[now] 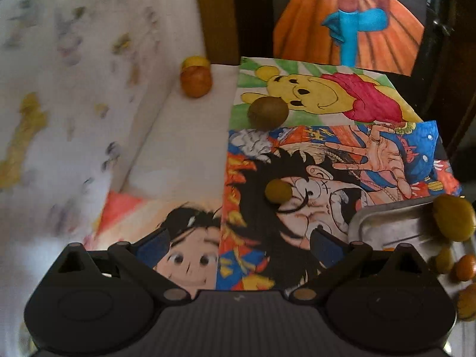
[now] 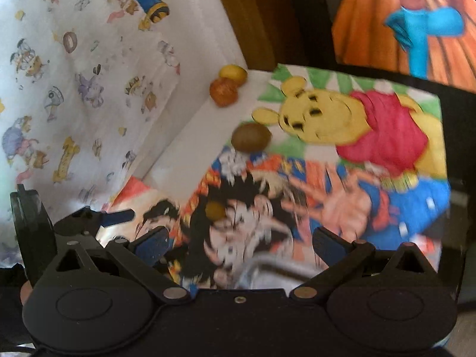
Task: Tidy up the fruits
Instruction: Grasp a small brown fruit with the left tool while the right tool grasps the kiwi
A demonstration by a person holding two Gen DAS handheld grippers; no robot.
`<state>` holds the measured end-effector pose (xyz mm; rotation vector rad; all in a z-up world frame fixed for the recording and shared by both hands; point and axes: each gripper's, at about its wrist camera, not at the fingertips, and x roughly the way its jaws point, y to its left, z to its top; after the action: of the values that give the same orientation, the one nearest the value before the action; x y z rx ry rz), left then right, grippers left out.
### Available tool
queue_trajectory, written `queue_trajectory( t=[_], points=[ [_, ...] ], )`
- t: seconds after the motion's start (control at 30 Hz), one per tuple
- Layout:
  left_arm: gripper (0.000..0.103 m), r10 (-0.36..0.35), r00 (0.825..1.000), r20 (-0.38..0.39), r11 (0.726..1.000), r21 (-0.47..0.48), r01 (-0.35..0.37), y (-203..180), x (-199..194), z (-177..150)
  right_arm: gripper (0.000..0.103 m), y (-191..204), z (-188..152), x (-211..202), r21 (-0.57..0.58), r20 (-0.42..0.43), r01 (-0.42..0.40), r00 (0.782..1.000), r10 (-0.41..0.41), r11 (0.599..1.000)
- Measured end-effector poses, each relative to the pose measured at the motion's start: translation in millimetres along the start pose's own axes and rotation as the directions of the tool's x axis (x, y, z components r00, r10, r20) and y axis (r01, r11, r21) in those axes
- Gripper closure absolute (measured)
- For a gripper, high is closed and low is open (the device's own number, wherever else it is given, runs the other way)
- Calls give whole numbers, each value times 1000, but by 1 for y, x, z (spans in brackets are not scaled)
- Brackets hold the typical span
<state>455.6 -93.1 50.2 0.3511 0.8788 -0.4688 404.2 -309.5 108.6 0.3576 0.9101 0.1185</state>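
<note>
A brown kiwi (image 1: 267, 112) (image 2: 251, 140) lies on the Pooh drawing. A small olive-green fruit (image 1: 278, 190) (image 2: 215, 210) lies on the cartoon-face drawing. An orange-red fruit (image 1: 196, 82) (image 2: 223, 91) and a yellow one (image 1: 195, 61) (image 2: 233, 73) sit at the far corner by the wall. A metal tray (image 1: 386, 223) at right holds several small fruits, with a green one (image 1: 453, 217) above its rim. My left gripper (image 1: 238, 245) is open and empty, short of the olive fruit. My right gripper (image 2: 242, 245) is open and empty above the tray rim (image 2: 276, 263).
Cartoon drawings cover the table (image 1: 184, 136). A patterned white cloth wall (image 1: 74, 74) rises at left. A wooden post (image 1: 215, 12) and an orange-dress picture (image 1: 348, 20) stand at the back. The left gripper shows at the left of the right wrist view (image 2: 89, 220).
</note>
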Motion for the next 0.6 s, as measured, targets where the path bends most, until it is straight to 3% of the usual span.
queue_trajectory(
  t=[0.33,0.6],
  points=[
    [6,-85,996,15,996,24,85,-1,46,14,1,-2,49,76,-98,23,-23,999,25,995],
    [30,-130,991,34,991,42,128,-2,66,22,3,-15,77,129,-115,11,-4,1000,5,993]
  ],
)
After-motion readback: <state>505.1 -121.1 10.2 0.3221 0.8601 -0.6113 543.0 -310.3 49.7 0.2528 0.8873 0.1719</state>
